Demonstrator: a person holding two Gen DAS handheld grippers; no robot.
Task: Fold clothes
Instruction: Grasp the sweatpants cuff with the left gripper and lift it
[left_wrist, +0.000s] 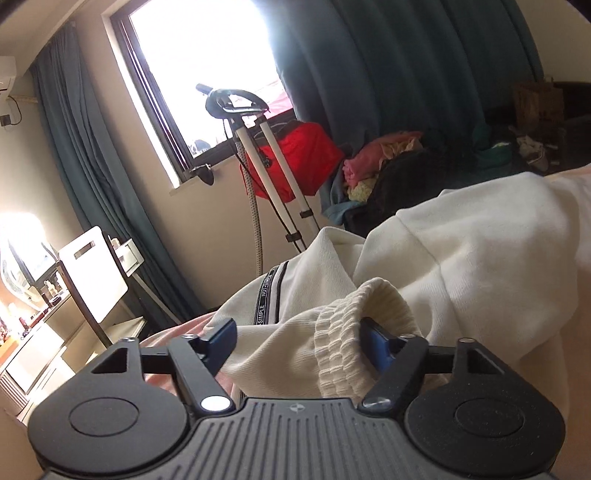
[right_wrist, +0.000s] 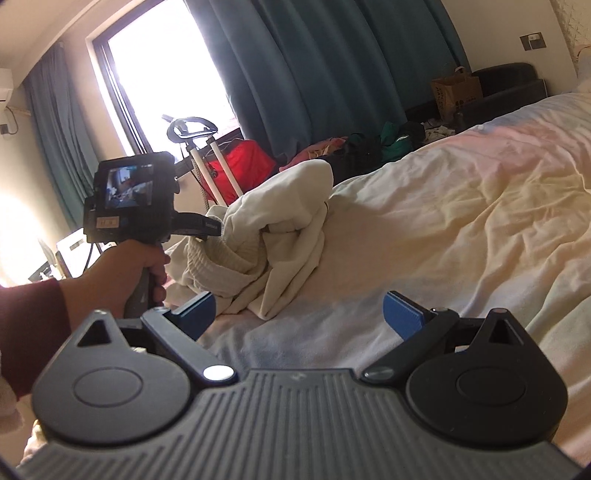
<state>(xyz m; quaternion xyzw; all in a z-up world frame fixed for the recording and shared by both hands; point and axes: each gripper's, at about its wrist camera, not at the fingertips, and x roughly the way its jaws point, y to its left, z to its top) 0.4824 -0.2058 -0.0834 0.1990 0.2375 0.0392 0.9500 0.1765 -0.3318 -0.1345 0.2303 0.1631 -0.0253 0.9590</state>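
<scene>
A cream sweatshirt (left_wrist: 461, 258) lies bunched on the bed; it also shows in the right wrist view (right_wrist: 280, 229) as a heap at the bed's left side. Its ribbed cuff (left_wrist: 347, 339) sits between the blue fingers (left_wrist: 223, 338) of my left gripper (left_wrist: 299, 341), which stand wide apart around the cloth. In the right wrist view the left gripper (right_wrist: 212, 227) reaches into the heap, held by a hand. My right gripper (right_wrist: 299, 314) is open and empty, low over the bedsheet just right of the heap.
The bed (right_wrist: 461, 206) with a pale wrinkled sheet stretches right and away. A garment steamer stand (left_wrist: 266, 155), a red bag (left_wrist: 303, 158) and a clothes pile (left_wrist: 373, 166) stand under the window. A desk with a white chair (left_wrist: 96, 273) is at left.
</scene>
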